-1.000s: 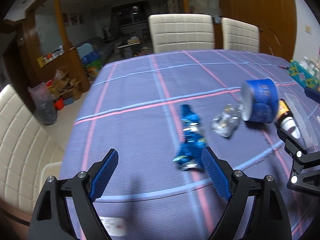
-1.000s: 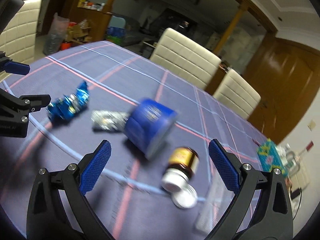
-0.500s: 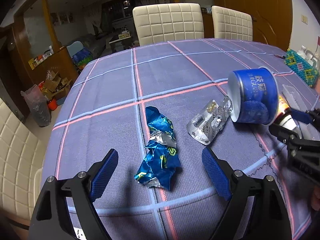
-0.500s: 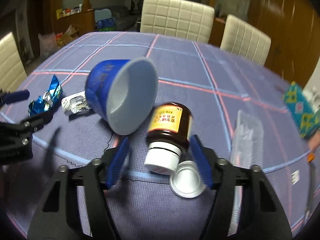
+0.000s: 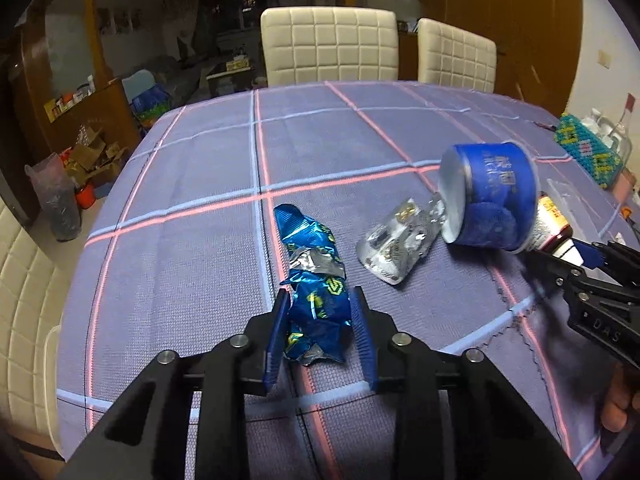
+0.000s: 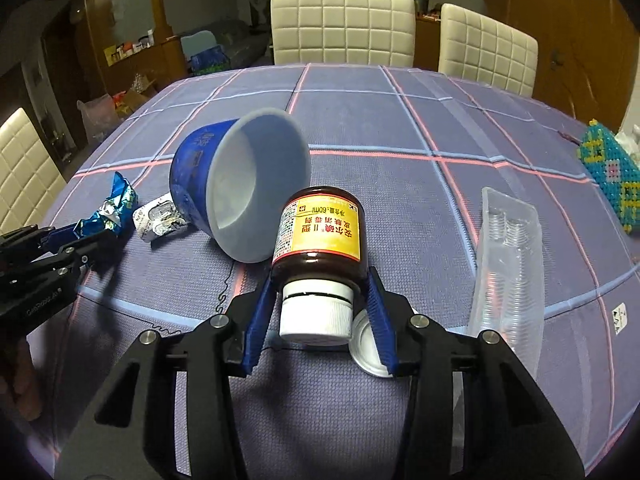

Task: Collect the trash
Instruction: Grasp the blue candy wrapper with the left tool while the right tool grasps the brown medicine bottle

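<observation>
While both grippers work the purple checked table (image 5: 200, 184), the left gripper (image 5: 320, 336) pinches the crumpled blue wrapper (image 5: 314, 280): light, crackly foil, best taken mid-bunch. Right gripper (image 6: 318, 312) fingers clamp the brown bottle (image 6: 320, 232) at its neck; it looks rigid, smooth, likely slippery. Blue cup (image 6: 240, 188) lies tipped, seemingly empty; a clear tray (image 6: 508, 252) rests just beside.

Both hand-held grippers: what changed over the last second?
The left hand-held gripper closed onto the blue foil wrapper; the right hand-held gripper closed on the brown medicine bottle. The blue cup and blister pack stayed put.
</observation>
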The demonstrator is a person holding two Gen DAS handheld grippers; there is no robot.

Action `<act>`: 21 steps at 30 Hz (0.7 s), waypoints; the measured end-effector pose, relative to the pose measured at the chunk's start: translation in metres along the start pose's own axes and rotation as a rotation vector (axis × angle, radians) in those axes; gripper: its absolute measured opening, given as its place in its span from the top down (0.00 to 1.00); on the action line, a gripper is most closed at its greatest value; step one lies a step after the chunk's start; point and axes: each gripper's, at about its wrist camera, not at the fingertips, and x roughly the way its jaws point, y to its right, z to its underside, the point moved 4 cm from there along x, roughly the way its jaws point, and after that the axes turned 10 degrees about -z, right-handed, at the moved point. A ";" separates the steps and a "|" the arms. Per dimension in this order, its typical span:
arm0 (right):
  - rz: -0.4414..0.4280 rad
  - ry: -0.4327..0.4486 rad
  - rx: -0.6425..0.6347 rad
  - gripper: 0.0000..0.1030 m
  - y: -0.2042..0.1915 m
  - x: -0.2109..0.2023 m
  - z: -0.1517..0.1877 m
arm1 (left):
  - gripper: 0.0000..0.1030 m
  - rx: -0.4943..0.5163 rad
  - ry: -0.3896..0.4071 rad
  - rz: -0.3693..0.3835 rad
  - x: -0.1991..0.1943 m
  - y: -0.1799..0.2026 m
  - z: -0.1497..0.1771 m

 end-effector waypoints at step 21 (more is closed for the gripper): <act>-0.052 0.134 -0.119 0.55 -0.068 -0.059 -0.002 | 0.71 0.008 0.121 -0.028 -0.055 -0.021 0.004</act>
